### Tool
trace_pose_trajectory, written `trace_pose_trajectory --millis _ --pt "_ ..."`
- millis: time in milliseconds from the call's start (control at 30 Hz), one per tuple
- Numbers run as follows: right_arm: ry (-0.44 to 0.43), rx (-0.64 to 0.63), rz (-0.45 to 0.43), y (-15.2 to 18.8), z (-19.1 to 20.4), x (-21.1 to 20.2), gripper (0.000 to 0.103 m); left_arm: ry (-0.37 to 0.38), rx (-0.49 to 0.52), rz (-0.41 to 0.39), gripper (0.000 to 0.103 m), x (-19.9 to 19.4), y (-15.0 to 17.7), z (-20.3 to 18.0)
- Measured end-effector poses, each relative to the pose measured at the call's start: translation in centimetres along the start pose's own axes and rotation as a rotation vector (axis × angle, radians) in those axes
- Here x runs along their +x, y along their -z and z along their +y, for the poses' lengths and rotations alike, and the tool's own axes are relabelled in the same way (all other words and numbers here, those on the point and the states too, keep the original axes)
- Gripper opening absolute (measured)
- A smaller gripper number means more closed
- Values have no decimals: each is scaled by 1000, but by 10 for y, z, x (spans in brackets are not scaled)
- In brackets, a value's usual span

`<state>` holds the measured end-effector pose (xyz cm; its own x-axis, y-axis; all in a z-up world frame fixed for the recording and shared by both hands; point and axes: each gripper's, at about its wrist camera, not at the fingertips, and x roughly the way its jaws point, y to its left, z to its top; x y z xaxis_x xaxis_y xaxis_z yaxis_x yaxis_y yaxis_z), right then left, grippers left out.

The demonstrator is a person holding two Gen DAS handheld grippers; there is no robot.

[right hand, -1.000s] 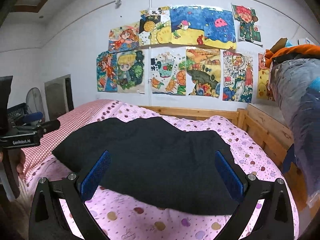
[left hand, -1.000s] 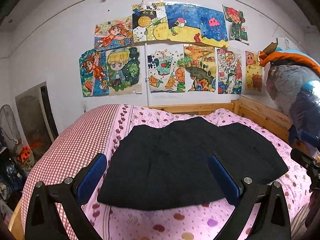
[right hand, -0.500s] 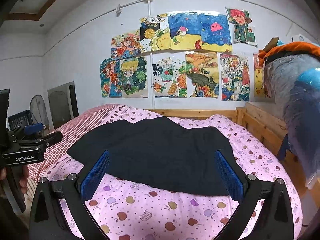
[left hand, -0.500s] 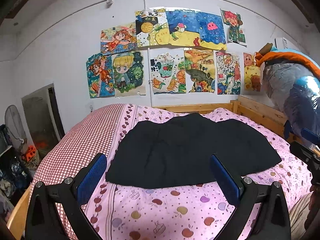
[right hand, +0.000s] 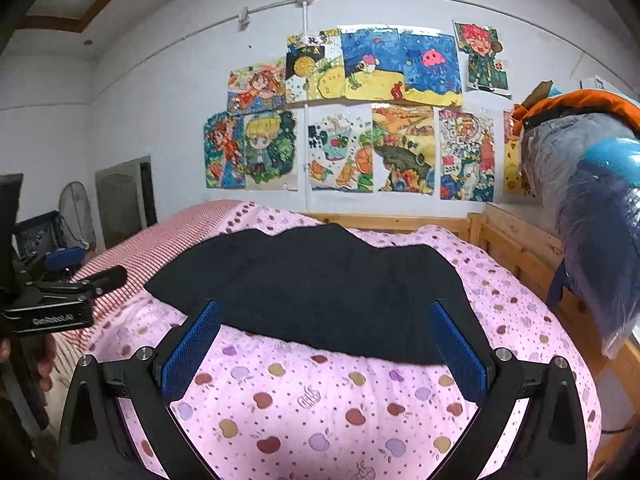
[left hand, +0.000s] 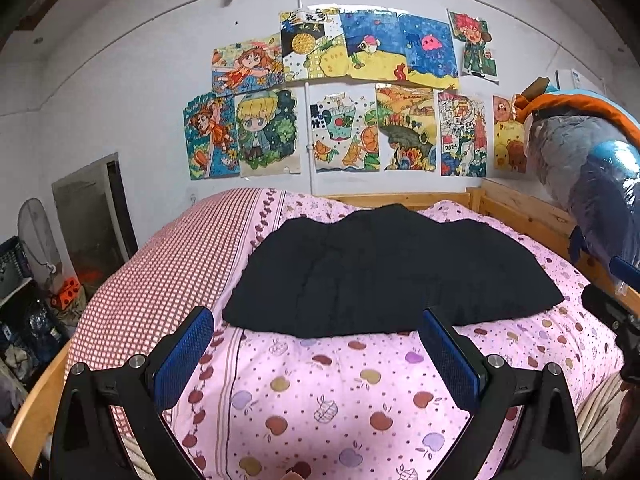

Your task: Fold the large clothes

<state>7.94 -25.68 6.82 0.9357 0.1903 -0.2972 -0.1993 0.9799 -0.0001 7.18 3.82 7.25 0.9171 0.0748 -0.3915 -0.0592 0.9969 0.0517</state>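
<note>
A black garment (left hand: 384,272) lies folded flat on the pink apple-print bedcover (left hand: 340,392), and shows in the right wrist view as the same black garment (right hand: 316,288). My left gripper (left hand: 316,328) hangs open over the cover, a little short of the garment's near edge, its blue pads holding nothing. My right gripper (right hand: 324,320) is open too, with its pads over the garment's near hem and nothing between them. The left gripper's body (right hand: 52,304) shows at the left edge of the right wrist view.
A wooden bed frame (left hand: 516,208) runs along the far and right sides. Plastic-wrapped bedding (left hand: 596,184) hangs over the right rail. A red checked quilt (left hand: 168,264) covers the bed's left side. Drawings hang on the wall (left hand: 344,92). Clutter and a fan (left hand: 36,236) stand at the left.
Both grippers have drawn back from the garment toward the foot of the bed; more pink cover now shows in front of it. The garment has not moved.
</note>
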Motion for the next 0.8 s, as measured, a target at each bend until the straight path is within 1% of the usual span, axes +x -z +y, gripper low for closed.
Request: trace_pose_trajectory --millis 100,267,433,633,800 --pt "41 2 17 11 0 3 101 -6 -5 15 103 4 7 2" --pt "74 12 23 20 1 -1 101 -27 12 47 103 10 21 1" --pt "99 -2 26 26 6 -7 101 -10 -4 75 103 13 34 1" --pt "64 -17 39 34 12 -7 101 -6 -19 65 103 11 38 4" --pt "54 -21 33 36 14 -5 101 -16 -18 71 103 13 39 6"
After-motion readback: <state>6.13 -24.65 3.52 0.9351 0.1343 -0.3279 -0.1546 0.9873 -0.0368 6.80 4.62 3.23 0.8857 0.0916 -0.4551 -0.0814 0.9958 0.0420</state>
